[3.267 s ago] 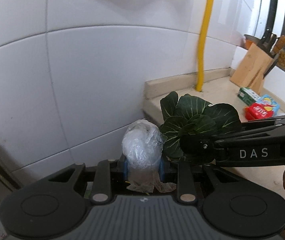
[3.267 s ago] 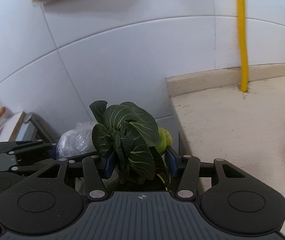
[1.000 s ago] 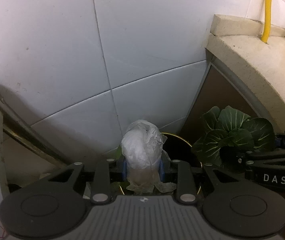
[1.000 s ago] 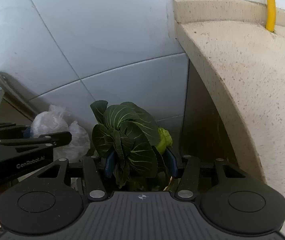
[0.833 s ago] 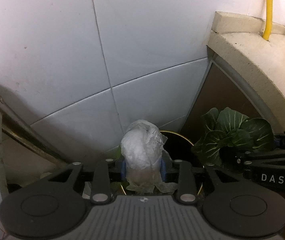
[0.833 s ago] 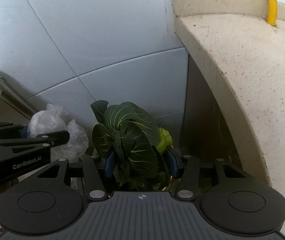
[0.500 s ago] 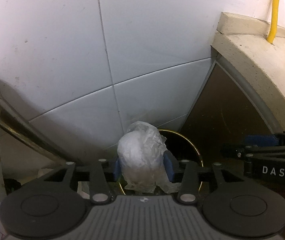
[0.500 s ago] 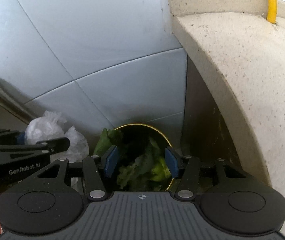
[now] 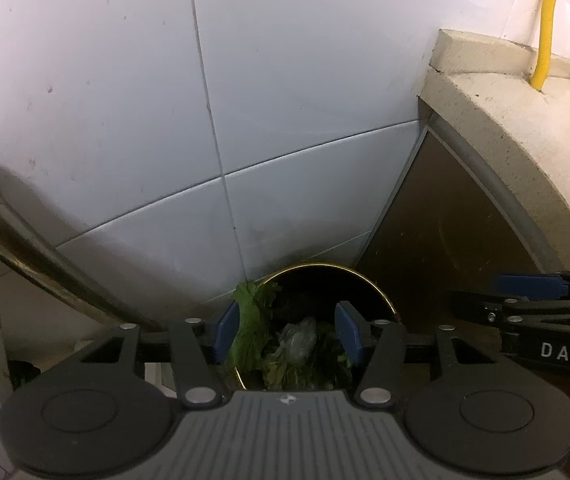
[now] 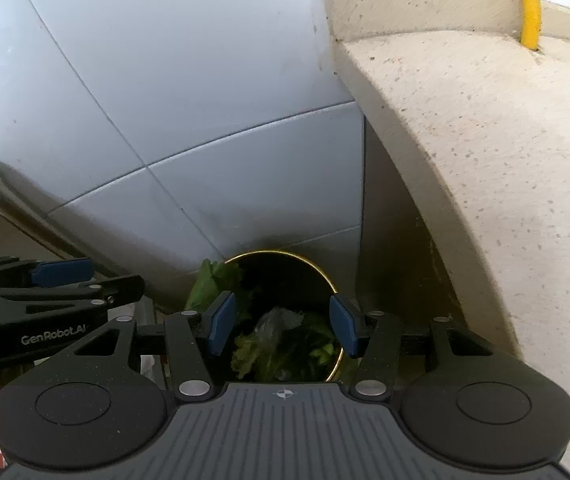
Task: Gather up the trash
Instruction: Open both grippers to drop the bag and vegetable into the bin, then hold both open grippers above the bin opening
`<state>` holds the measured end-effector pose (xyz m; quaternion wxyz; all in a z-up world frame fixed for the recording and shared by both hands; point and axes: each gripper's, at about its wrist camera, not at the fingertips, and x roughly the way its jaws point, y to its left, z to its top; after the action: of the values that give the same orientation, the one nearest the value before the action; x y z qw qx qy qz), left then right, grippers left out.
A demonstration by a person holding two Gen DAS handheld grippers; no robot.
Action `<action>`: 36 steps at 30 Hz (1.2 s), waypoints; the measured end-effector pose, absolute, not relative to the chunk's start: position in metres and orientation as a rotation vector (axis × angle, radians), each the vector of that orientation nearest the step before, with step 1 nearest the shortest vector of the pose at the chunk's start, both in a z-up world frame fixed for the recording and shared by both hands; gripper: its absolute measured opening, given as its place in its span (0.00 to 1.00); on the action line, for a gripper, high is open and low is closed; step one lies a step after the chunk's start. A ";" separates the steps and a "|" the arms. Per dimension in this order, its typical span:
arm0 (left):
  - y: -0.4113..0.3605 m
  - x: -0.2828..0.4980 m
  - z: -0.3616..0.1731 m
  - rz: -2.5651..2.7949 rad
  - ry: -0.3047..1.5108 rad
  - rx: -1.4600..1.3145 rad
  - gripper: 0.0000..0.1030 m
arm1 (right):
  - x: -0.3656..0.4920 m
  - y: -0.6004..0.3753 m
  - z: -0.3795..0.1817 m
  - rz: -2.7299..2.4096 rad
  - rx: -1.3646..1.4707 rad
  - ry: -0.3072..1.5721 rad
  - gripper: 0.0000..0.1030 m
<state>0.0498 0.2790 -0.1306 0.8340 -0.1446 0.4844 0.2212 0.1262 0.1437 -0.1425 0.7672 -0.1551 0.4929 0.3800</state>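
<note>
Drop step: both claws hang above the bin (image 9: 369, 294), left claw (image 9: 288, 334) opening, right claw (image 10: 281, 326) apart, both empty. What looks like plastic (image 10: 275, 322) lies inside; next, lift clear.

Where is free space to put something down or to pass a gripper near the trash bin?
The speckled countertop beside the yellow pipe is bare. The trash bin is crowded with leafy greens and a plastic bag, and both grippers hover above it.
</note>
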 end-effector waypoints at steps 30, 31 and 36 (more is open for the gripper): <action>0.263 0.044 -0.119 0.454 0.959 -0.202 0.47 | 0.116 0.121 -0.127 0.778 -0.318 1.014 0.70; 0.262 0.044 -0.119 0.454 0.958 -0.201 0.47 | 0.116 0.120 -0.127 0.776 -0.316 1.012 0.70; 0.260 0.043 -0.117 0.445 0.949 -0.193 0.47 | 0.113 0.117 -0.124 0.772 -0.312 1.006 0.71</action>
<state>0.0427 0.2603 -0.1171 0.8614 -0.0920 0.4522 0.2123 0.1133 0.1174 -0.1237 0.7944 -0.1449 0.4679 0.3592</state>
